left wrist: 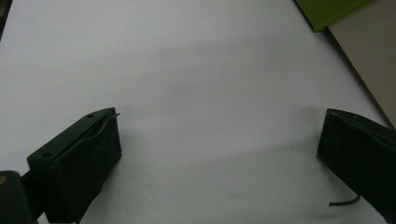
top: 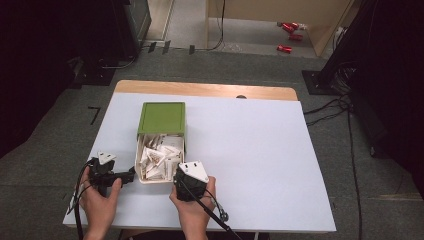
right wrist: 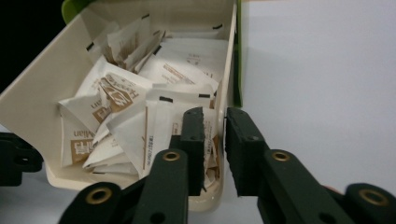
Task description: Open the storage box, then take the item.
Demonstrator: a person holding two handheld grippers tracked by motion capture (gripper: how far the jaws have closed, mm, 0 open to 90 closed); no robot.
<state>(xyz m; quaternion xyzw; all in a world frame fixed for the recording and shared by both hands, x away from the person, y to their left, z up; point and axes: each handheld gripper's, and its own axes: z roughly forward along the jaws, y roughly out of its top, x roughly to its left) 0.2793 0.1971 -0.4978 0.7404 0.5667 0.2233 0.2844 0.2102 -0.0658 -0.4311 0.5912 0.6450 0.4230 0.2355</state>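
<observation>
1. The drawer (top: 159, 162) stands pulled out of the green box (top: 161, 118), toward the person, and is heaped with white sachets (right wrist: 140, 116). It sits near the table's (top: 260, 150) front edge.
2. The right gripper (right wrist: 214, 140) straddles the drawer's right side wall (right wrist: 227, 93) at its near corner. Its jaws are narrow, one inside among the sachets and one outside. I cannot tell whether they pinch the wall yet.
3. The left gripper (left wrist: 219, 154) rests low on the table just left of the drawer. Its jaws stand wide with nothing between them.
4. Judging from this, the step in hand is moving the drawer by its wall.
5. To do it well, seat the jaws deep on the wall, clear of any sachet edge, so the grip bites plastic and not paper.
6. Move straight along the box's axis; a skewed push would likely jam the drawer or slide the green box backward.
7. Bracing the box with the left gripper would help, since the box looks light.
</observation>
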